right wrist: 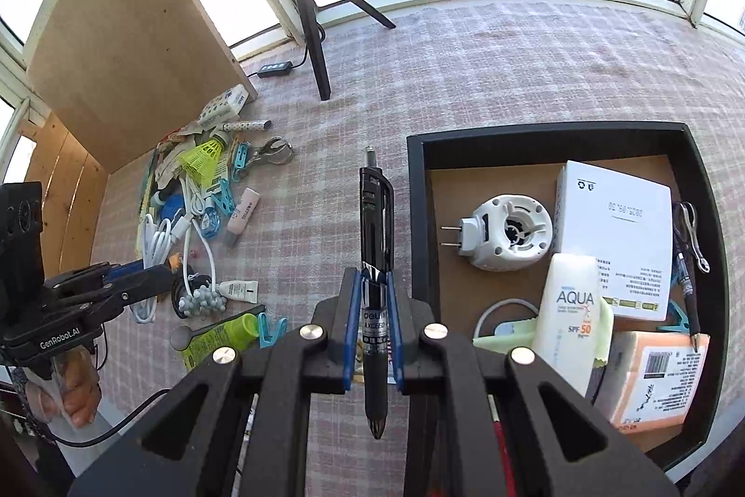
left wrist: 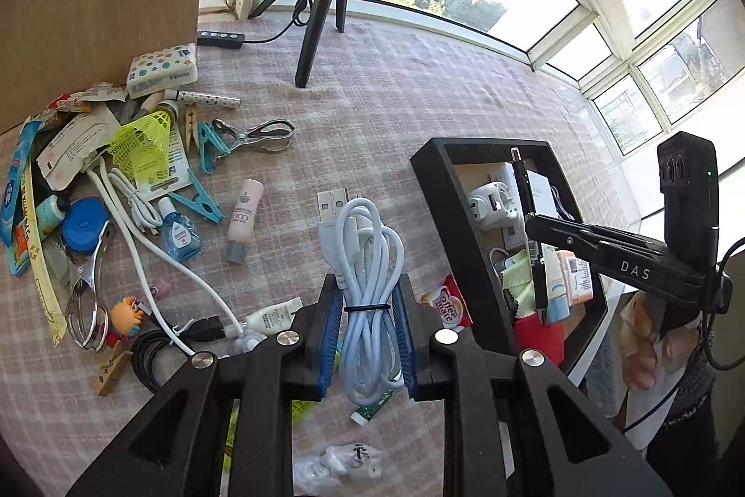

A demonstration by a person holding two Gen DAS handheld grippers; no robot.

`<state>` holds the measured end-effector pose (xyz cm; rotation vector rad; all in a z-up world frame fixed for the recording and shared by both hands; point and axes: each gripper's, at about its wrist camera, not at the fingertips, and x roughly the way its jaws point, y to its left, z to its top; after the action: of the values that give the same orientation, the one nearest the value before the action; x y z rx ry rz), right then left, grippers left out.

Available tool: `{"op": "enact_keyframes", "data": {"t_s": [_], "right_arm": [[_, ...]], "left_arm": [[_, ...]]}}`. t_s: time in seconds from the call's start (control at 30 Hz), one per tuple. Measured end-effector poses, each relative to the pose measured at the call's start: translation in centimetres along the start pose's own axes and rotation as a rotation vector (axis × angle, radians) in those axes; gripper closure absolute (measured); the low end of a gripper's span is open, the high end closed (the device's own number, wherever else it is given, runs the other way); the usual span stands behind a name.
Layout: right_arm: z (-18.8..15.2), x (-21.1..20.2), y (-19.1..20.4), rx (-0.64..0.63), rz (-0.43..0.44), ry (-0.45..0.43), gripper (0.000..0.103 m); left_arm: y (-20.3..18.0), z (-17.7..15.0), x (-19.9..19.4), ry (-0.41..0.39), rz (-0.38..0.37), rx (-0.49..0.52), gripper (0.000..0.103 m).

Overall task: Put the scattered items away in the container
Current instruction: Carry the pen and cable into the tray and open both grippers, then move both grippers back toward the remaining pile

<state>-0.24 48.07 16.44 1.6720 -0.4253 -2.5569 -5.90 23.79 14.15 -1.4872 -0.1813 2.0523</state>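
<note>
Our left gripper [left wrist: 368, 310] has its jaws clenched on a coiled pale-blue USB cable [left wrist: 370, 264], above the checked tabletop [left wrist: 372, 101]. Our right gripper [right wrist: 375, 320] grasps a black click pen [right wrist: 376, 227], left of the black rectangular tray [right wrist: 419, 217].

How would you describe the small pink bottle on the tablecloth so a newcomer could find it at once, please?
Start at the black tray, then look left across the checked cloth toward the clutter pile. The pink bottle lies alone between them, pale pink with a grey cap, beside the blue clothespins.
</note>
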Motion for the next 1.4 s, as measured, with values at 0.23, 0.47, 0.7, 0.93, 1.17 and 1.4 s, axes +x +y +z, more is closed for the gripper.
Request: {"op": "enact_keyframes", "data": {"t_s": [0.23, 0.47, 0.7, 0.93, 1.17, 1.4], "right_arm": [[-1.9, -4.0, -7.2, 0.107, -0.097, -0.047, 0.092], [-3.3, -7.2, -13.7, 0.211, -0.195, -0.086, 0.092], [-3.5, -8.8, -16.7, 0.260, -0.246, -0.120, 0.092], [-2.9, -8.5, -16.9, 0.263, -0.268, -0.141, 0.060], [-2.3, -7.3, -14.8, 0.218, -0.224, -0.125, 0.060], [-1.5, -4.8, -10.6, 0.133, -0.153, -0.090, 0.060]], "left_arm": [[-9.6, -1.6, 3.0, 0.072, -0.120, 0.149, 0.082], [-16.4, -2.2, 6.2, 0.111, -0.129, 0.262, 0.082], [-19.3, -1.4, 8.0, 0.089, -0.067, 0.290, 0.082], [-20.3, -0.8, 8.7, 0.067, -0.004, 0.296, 0.038], [-18.4, -0.8, 7.2, 0.037, 0.011, 0.262, 0.040], [-12.1, -1.0, 4.2, -0.010, 0.085, 0.173, 0.040]]}}
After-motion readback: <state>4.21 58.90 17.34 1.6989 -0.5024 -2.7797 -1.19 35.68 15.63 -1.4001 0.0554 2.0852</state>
